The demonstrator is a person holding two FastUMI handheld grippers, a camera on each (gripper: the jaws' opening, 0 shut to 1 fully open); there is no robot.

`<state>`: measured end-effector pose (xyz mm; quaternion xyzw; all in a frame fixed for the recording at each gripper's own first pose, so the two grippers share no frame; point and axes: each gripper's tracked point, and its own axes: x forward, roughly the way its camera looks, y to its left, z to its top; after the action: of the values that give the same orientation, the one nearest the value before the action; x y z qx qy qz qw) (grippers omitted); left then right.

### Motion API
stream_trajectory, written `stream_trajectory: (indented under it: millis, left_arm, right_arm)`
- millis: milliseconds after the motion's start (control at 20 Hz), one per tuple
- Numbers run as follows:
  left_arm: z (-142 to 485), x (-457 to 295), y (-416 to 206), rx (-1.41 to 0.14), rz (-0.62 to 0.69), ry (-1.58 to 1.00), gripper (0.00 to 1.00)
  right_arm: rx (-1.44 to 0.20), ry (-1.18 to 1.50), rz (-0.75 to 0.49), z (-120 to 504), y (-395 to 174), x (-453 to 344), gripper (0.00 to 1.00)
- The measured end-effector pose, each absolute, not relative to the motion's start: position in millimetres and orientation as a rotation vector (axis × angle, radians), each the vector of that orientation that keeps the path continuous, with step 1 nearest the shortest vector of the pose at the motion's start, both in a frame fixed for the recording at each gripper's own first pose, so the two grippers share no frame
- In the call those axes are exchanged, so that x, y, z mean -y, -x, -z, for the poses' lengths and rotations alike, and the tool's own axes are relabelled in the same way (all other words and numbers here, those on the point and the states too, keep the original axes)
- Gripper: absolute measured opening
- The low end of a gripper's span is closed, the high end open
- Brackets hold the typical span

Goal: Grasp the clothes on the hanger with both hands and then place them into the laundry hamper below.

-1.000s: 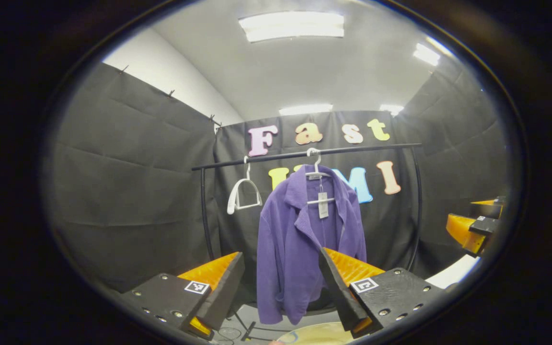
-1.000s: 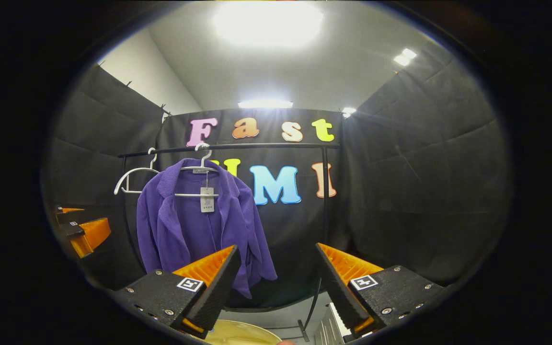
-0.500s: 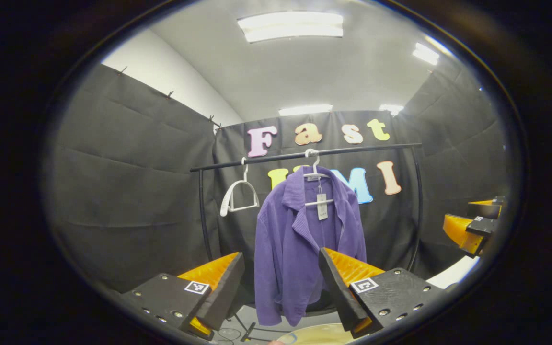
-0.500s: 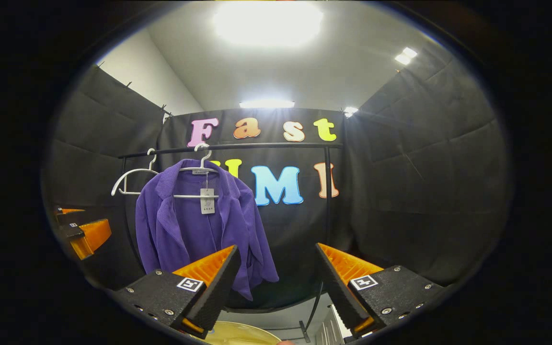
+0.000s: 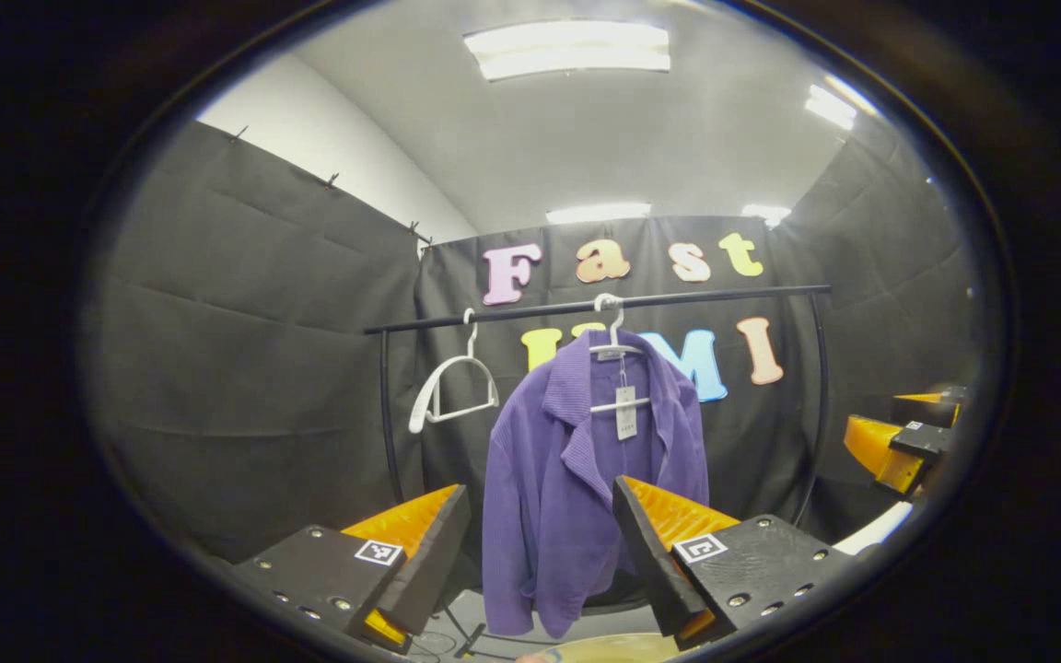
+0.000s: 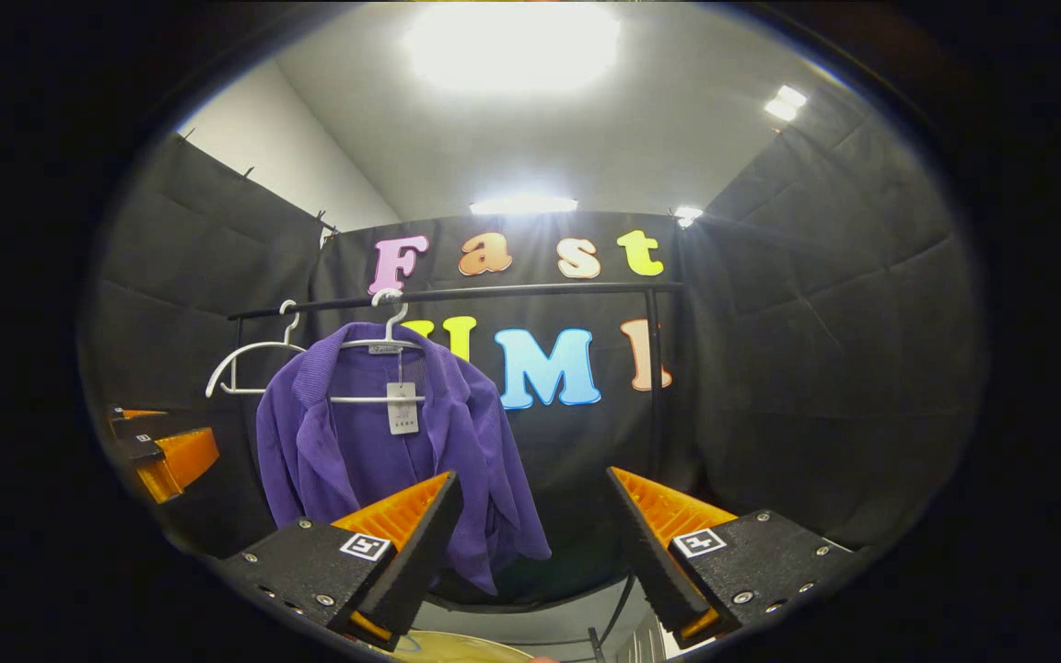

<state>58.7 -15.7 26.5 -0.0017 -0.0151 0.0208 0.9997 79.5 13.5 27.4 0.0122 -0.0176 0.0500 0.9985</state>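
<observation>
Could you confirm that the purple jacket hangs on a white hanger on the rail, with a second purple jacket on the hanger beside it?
Not quite. The purple jacket does hang on a white hanger on the rail, but the hanger beside it is bare, as the left gripper view shows.

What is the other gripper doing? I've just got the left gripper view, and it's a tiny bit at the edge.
Observer: In the right gripper view, the right gripper is open, with nothing in its grip.
Operator: Is it aimed at the purple jacket?
Observer: Not quite. There the purple jacket hangs to the left of its gap, which faces the black wall.
Operator: Can it see my gripper?
Observer: Yes. The left gripper shows at the jacket's left side, apart from it.
</observation>
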Motion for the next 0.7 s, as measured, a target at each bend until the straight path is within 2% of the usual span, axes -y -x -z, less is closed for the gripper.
stream_trajectory:
  millis: [200, 300, 350, 700]
  left_arm:
    - [-34.2, 19.4, -82.1, 0.043, -0.056, 0.003, 0.97]
    - [-39.9, 20.3, -94.4, 0.050, -0.065, -0.005, 0.90]
    - [-41.3, 21.7, -101.3, 0.053, -0.068, -0.010, 0.96]
    - [-40.1, 31.3, -150.5, 0.033, -0.097, -0.005, 0.96]
  right_arm:
    - [0.062, -0.034, -0.136, -43.5, -108.6, -20.1, 0.95]
    - [0.072, -0.041, -0.159, -50.1, -122.5, -26.6, 0.95]
    - [0.075, -0.046, -0.170, -53.0, -130.8, -29.2, 0.95]
    - [0.089, -0.070, -0.259, -65.3, -188.2, -58.8, 0.95]
